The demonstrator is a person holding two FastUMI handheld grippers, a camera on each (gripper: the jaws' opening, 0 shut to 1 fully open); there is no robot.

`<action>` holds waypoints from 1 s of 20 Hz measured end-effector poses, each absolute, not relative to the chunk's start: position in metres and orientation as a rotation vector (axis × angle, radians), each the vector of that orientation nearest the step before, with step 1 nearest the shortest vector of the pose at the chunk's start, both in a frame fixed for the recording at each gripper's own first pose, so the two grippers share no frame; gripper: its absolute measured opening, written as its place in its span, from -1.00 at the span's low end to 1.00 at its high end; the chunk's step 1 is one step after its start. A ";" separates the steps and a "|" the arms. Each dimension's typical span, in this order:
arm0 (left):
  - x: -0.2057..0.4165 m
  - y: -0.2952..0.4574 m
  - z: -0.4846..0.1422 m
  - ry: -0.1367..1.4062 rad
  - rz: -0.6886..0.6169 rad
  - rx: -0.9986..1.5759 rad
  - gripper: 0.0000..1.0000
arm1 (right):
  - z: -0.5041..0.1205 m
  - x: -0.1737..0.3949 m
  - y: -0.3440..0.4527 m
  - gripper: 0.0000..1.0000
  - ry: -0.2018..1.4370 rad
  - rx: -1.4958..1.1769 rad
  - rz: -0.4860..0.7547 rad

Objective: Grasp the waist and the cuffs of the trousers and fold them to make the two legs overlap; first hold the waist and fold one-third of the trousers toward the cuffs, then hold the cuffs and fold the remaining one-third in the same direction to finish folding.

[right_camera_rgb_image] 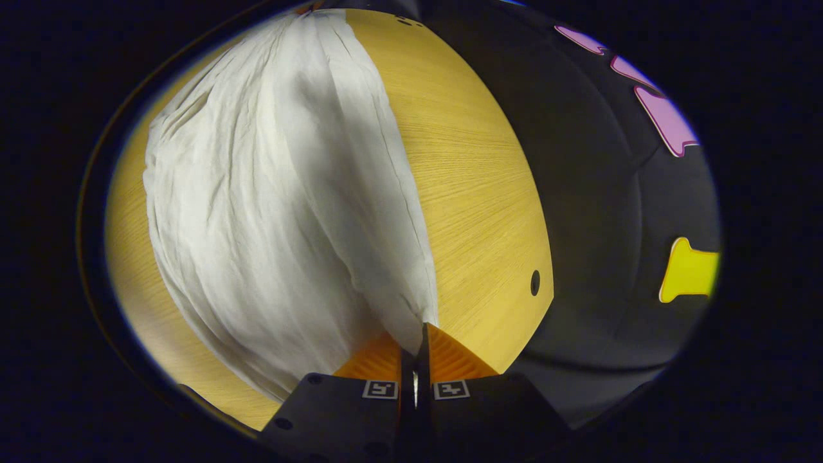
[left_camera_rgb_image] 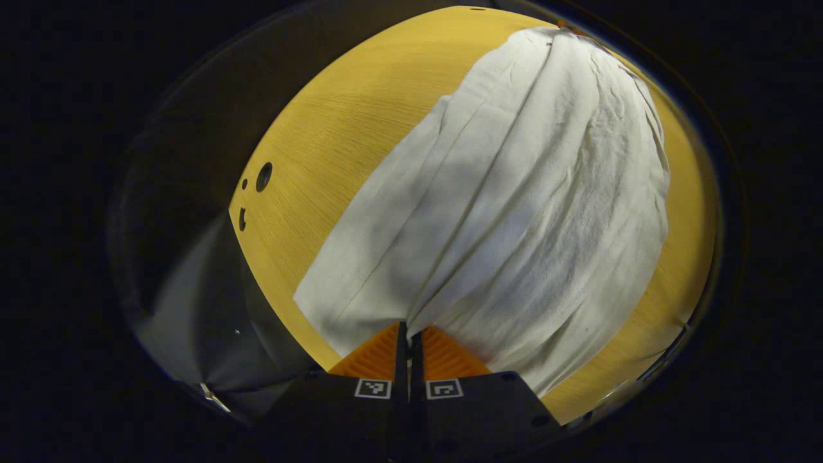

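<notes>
Closest to the lens in the left gripper view, my left gripper [left_camera_rgb_image: 408, 334] sits at 6 o'clock with its two fingers pressed together on a pinch of pale cloth. That cloth belongs to the white trousers [left_camera_rgb_image: 514, 212], which rise from the pinch and fan out toward 1 o'clock, creased in long folds that converge at my fingers. They lie spread over a yellow wooden table [left_camera_rgb_image: 334, 128], whose bare surface shows from 9 to 12 o'clock and again as a strip near 4 o'clock. Small dark holes [left_camera_rgb_image: 263, 177] mark the tabletop near 9 o'clock, close to its edge.

From the right gripper view, my right gripper [right_camera_rgb_image: 416, 339] also sits at 6 o'clock, fingers closed on the trousers' [right_camera_rgb_image: 270, 206] edge. The fabric spreads from there toward 11 o'clock, wrinkled and draped. Bare table [right_camera_rgb_image: 476, 193] lies from 12 to 4 o'clock beside the cloth, with one dark hole [right_camera_rgb_image: 535, 283] near 4 o'clock by the table's edge.
</notes>
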State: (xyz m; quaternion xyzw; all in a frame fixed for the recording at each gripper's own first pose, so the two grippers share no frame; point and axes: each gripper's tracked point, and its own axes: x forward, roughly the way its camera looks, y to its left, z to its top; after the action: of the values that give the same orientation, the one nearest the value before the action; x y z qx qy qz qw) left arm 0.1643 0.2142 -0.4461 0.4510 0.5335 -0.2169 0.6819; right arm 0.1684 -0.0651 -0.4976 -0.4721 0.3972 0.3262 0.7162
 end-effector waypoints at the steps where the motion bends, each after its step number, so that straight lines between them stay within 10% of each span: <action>1: 0.166 0.214 -0.447 1.188 -0.486 1.021 -0.89 | -0.502 0.166 -0.065 -0.89 0.890 -1.048 0.728; 5: 0.170 0.212 -0.444 1.136 -0.467 1.122 -0.84 | -0.501 0.174 -0.064 -0.80 0.842 -1.129 0.692; 8: 0.173 0.214 -0.443 1.105 -0.478 1.182 -0.76 | -0.496 0.177 -0.067 -0.15 0.765 -1.201 0.695; 14: 0.185 0.229 -0.431 1.045 -0.484 1.258 -0.13 | -0.493 0.173 -0.080 0.07 0.787 -1.187 0.710; 17: 0.190 0.245 -0.422 1.035 -0.485 1.295 0.99 | -0.487 0.179 -0.090 0.14 0.783 -1.152 0.686; 20: 0.180 0.258 -0.413 1.032 -0.494 1.291 0.99 | -0.477 0.169 -0.118 0.26 0.819 -1.123 0.637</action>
State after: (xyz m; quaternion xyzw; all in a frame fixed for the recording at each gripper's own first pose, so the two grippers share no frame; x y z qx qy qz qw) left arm 0.1803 0.2584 -0.4127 0.5685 0.4544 -0.2173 0.6505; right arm 0.1691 -0.1177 -0.4773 -0.5084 0.3706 0.2882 0.7219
